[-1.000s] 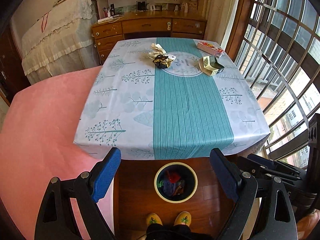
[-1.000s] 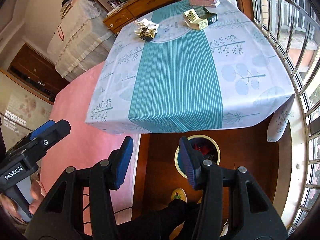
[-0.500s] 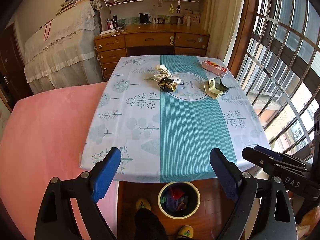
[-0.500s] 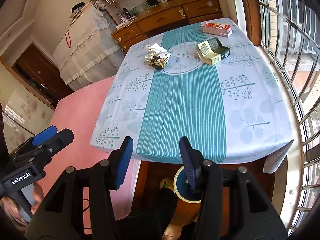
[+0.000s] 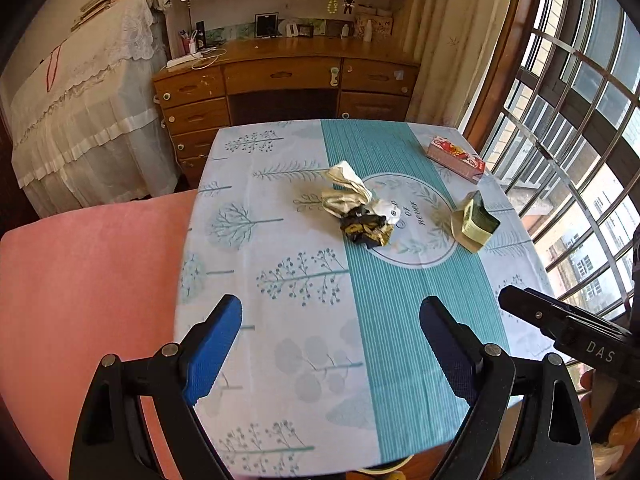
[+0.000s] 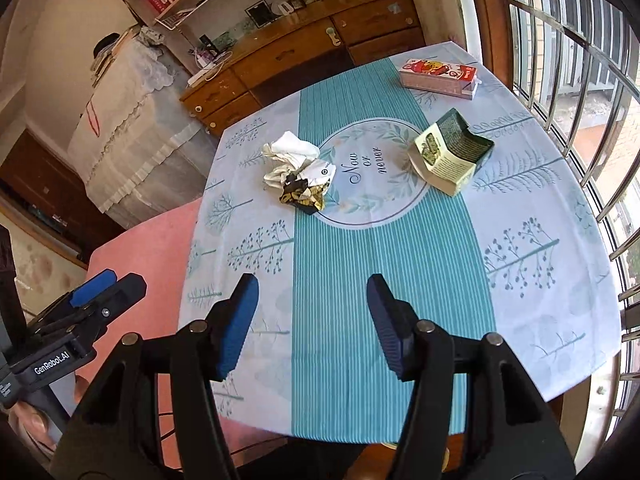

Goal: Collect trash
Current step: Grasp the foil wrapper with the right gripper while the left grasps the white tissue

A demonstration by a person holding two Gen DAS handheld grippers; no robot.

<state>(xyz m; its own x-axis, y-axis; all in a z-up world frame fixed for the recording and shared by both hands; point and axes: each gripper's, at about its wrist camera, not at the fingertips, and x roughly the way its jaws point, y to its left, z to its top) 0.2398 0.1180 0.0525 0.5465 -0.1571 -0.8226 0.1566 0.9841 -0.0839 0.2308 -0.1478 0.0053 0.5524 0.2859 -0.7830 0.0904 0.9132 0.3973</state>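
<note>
Sitting on 1 table: 1 crumpled trash pile, 1 open green box, 1 red box. Left gripper spread wide, empty; right gripper opening, empty.

Crumpled wrappers and an open carton (both untouched) lie on the tablecloth.

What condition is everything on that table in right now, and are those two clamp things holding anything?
Crumpled wrappers: wadded in a heap, untouched.
Green box: lid flipped open, lying on the tablecloth.
Red box: closed, flat at the far corner.
Left gripper: open, empty.
Right gripper: jaws opening, nothing between them.
</note>
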